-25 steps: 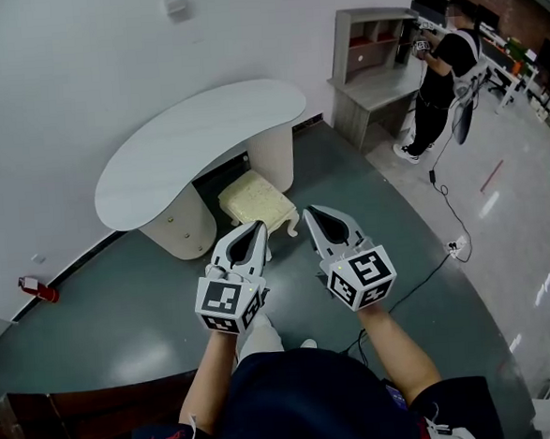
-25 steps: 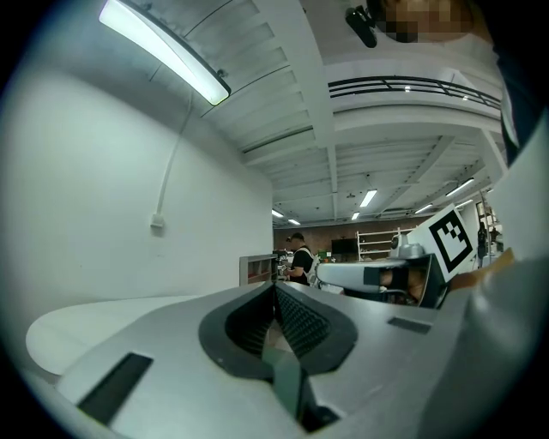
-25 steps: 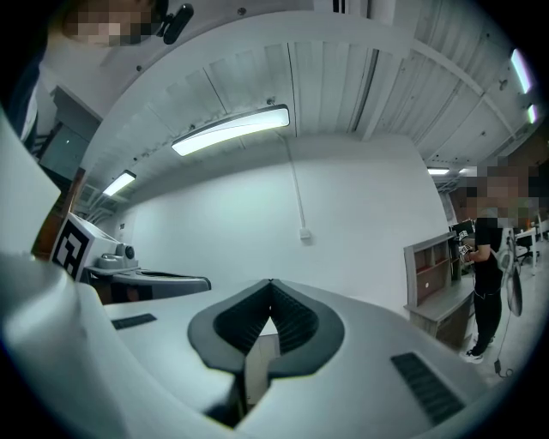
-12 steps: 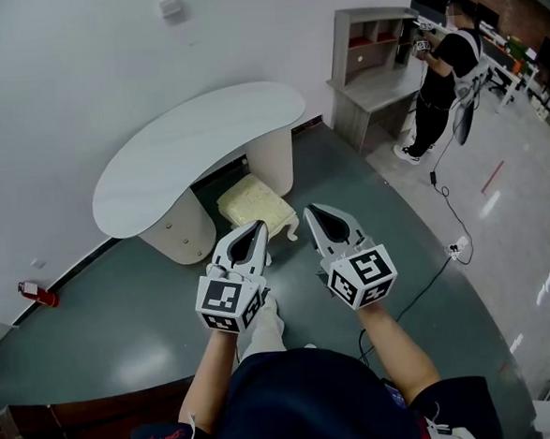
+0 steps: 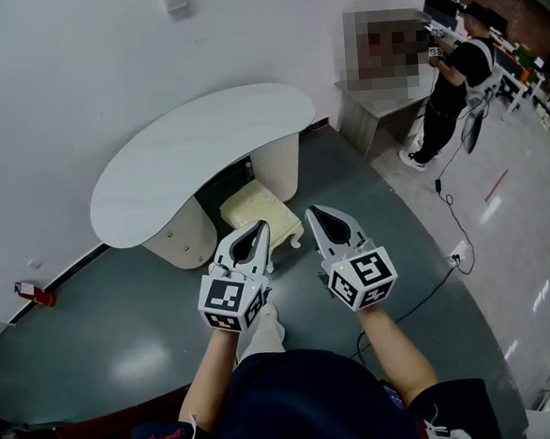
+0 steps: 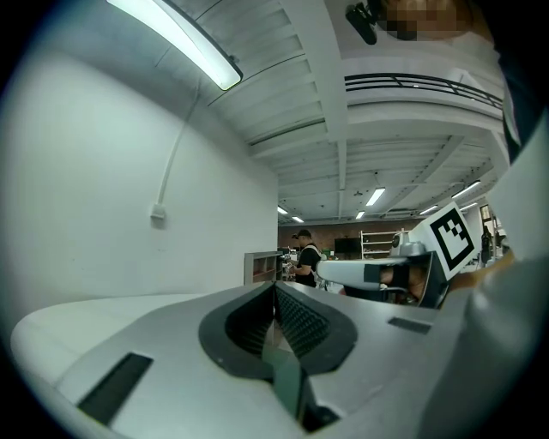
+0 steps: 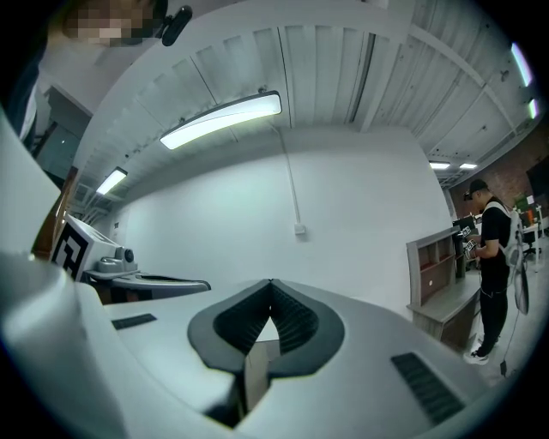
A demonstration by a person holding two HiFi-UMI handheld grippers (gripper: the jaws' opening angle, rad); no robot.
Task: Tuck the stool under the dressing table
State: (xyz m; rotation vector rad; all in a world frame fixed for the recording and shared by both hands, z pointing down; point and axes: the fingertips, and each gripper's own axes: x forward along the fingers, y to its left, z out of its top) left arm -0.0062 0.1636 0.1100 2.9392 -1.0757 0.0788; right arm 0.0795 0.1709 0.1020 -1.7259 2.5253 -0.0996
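Only head view shows stool [image 5: 258,208] half under dressing table [image 5: 186,154]; gripper views miss both. Left gripper [image 5: 259,228], right gripper [image 5: 313,213]: jaws closed together, holding nothing.

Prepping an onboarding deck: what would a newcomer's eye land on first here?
The white kidney-shaped dressing table against the wall, mid head view, with the cream stool partly under it. In front, the left gripper and right gripper, both shut, side by side, pointing towards the stool. A person stands at upper right.
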